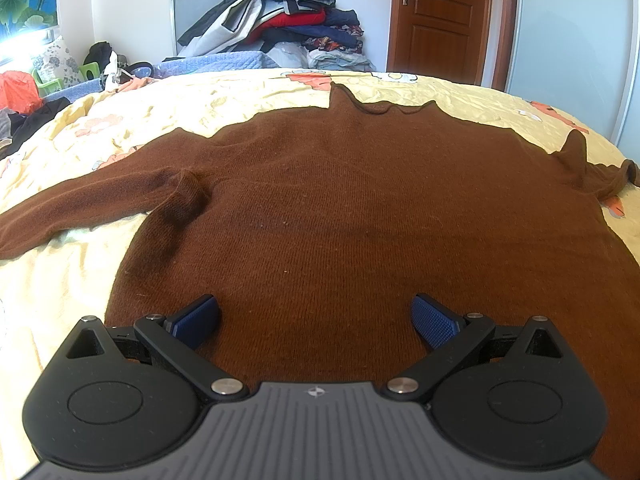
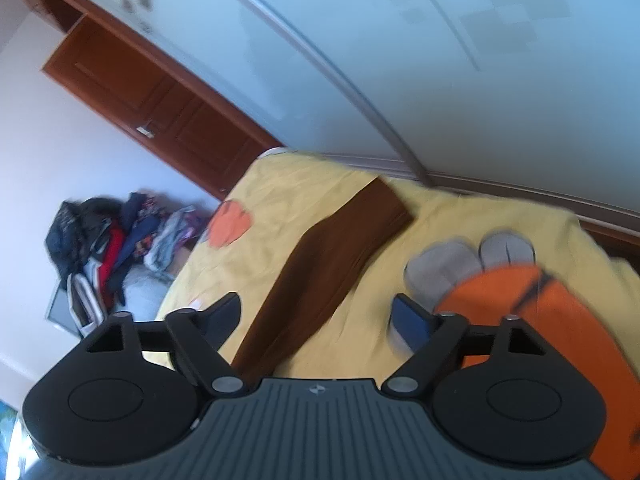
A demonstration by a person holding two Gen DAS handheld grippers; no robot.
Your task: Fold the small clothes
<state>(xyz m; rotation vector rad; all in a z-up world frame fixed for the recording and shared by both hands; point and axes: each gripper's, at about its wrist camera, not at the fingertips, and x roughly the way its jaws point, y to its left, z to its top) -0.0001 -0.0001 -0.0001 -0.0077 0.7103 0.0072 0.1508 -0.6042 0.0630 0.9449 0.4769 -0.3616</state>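
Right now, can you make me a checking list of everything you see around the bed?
Surface: yellow bedspread with orange prints, wrinkled.
Job's things: brown sweater spread flat, sleeves out to the sides; its sleeve also shows in the right wrist view.
Clutter: pile of clothes beyond the bed.
Grippers: left gripper over the sweater's hem, jaws open; right gripper over the sleeve, jaws open, empty.
Cables: nothing seen.
Surroundings: brown door, pale wardrobe.
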